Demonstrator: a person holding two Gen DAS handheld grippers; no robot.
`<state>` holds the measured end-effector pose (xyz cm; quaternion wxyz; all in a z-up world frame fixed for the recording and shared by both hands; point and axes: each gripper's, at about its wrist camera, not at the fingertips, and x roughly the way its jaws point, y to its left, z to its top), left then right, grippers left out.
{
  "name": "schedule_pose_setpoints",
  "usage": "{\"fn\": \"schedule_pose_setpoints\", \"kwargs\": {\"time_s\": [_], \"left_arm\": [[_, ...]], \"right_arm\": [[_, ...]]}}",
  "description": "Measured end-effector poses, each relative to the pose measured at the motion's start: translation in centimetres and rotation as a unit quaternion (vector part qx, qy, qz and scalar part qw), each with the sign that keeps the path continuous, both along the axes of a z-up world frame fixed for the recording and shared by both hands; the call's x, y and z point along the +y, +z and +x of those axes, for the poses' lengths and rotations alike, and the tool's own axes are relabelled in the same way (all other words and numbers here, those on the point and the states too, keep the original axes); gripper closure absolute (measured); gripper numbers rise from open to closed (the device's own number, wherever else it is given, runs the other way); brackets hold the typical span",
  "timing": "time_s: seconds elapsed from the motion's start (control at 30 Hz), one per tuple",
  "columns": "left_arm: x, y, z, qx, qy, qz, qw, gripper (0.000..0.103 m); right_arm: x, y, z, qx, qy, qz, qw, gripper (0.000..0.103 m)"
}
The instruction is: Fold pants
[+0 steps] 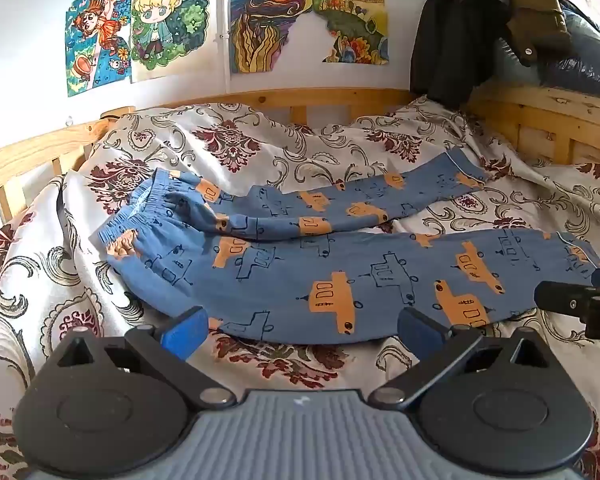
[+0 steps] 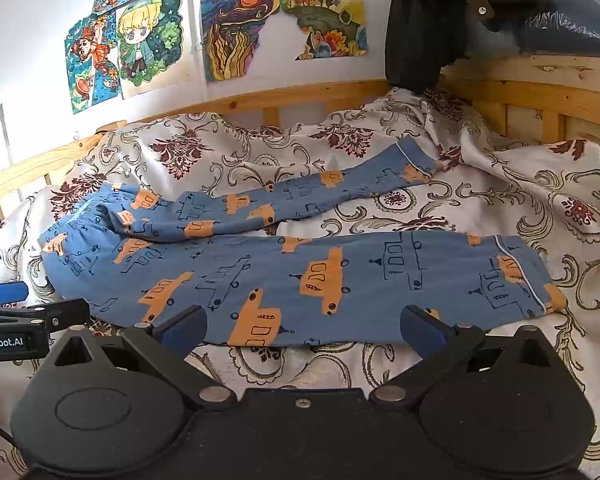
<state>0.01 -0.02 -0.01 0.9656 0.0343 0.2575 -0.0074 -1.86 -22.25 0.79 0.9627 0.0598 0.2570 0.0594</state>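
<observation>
Pants [image 1: 340, 276] lie spread on the bed, centre of frame in both views. Blue fabric, orange and outlined car print. Waistband [image 1: 140, 216] at left, bunched and a bit rumpled. Two legs run out to the right and split apart: near leg flat, its hem [image 2: 528, 276] at right of the right wrist view; far leg angles toward upper right, its hem [image 2: 416, 160] resting on a fold of the duvet [image 2: 500, 208]. Duvet is white with dark red and grey floral scrolls, wrinkled.

Left tool [image 1: 300, 330]: fingers wide open, nothing held. Blue fingers [image 1: 184, 330] sit at the near edge of the near leg; contact with the cloth can't be told.

Right tool [image 2: 300, 330]: also wide open, nothing held, at the near edge of the same leg, closer to the hem end. Contact can't be told either.

Each tool shows in the other's view: right one at the right edge of the left view, left one at the left edge of the right view. So they sit side by side along the near leg.

Wooden bed frame [image 1: 260, 98] runs behind. Drawings [image 1: 172, 20] on the wall, upper left to centre. Dark clothes [image 1: 460, 32] hang over the frame, upper right.
</observation>
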Motion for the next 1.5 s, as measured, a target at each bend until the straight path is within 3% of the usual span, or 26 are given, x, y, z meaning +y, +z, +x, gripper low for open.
{"fn": "schedule_pose_setpoints", "kwargs": {"time_s": [1.5], "left_arm": [[-0.13,-0.21,0.07,0.010,-0.001,0.006,0.9999,0.000]], "right_arm": [[-0.18,0.08,0.10,0.009,-0.005,0.007,1.000,0.001]]}}
